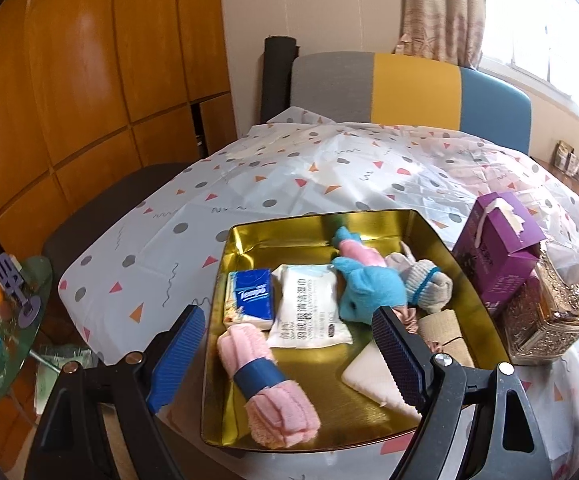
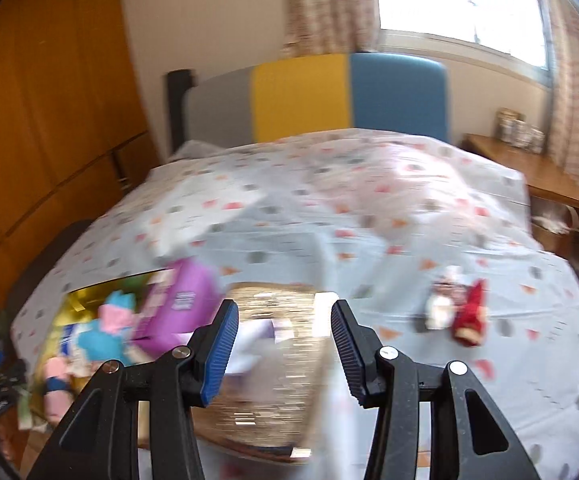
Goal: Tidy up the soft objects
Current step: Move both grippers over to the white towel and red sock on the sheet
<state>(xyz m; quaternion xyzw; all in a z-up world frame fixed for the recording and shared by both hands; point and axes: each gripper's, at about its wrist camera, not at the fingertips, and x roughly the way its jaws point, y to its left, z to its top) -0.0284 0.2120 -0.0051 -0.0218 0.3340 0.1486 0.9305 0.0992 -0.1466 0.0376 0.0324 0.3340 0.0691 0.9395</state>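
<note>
A gold tray [image 1: 321, 218] on the patterned tablecloth holds a rolled pink towel [image 1: 273, 396] with a blue band, a blue tissue pack [image 1: 249, 296], a white wipes pack [image 1: 309, 292], a blue and pink plush toy [image 1: 369, 284], a white banded roll [image 1: 425, 284] and a white pad [image 1: 373, 376]. My left gripper [image 1: 287, 314] hangs open above the tray's near half, holding nothing. In the blurred right wrist view, my right gripper [image 2: 283, 306] stands open and empty above an ornate gold box [image 2: 273, 380]. A red soft toy [image 2: 471, 316] and a small white one [image 2: 441, 304] lie on the cloth to its right.
A purple tissue box [image 1: 497, 256] and the ornate gold box [image 1: 545, 316] stand right of the tray. A grey, yellow and blue chair back [image 1: 409, 84] rises behind the table. A glass side table [image 1: 9, 320] with clutter is at the left, a wooden desk [image 2: 529, 168] at the far right.
</note>
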